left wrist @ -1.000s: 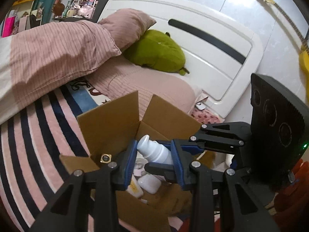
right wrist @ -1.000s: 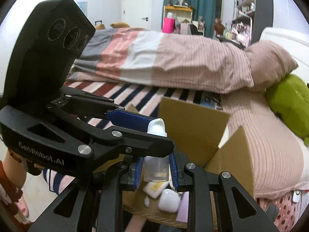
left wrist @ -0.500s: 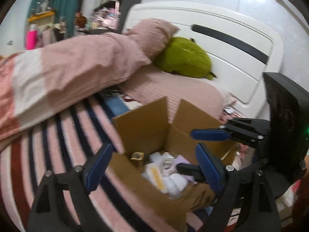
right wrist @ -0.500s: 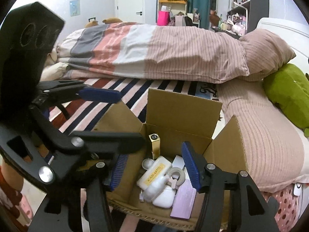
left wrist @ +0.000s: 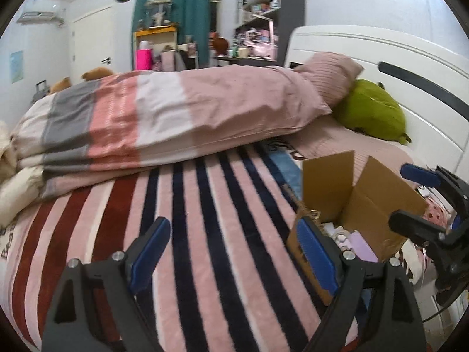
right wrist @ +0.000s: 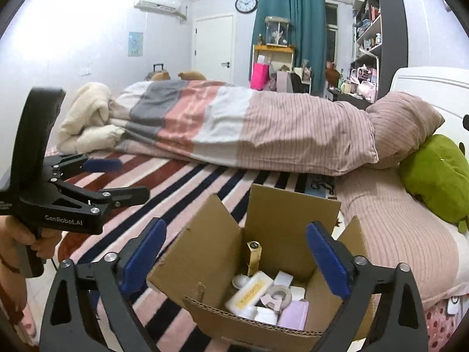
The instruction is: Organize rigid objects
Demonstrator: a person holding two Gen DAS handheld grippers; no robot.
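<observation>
Ribbed blue fingers [right wrist: 325, 261] of both grippers spread apart, empty, near corrugated cardboard box [right wrist: 281, 214] on fuzzy striped blanket [left wrist: 205, 234].

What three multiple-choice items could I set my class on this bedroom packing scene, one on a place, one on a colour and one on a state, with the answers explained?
1. Where does the cardboard box stand?
A. on the striped blanket near the bed's edge
B. on the floor by the door
C. on a shelf

2. What colour is the plush toy beside the pillow?
A. blue
B. green
C. red

3. How does the right gripper stand?
A. shut on a bottle
B. shut on nothing
C. open and holding nothing

Answers:
1. A, since the box rests on the striped blanket near the bed's edge in both wrist views.
2. B, since the toy against the headboard is plainly green.
3. C, since its blue pads sit far apart above the box with nothing between them; the left gripper is open too.
</observation>
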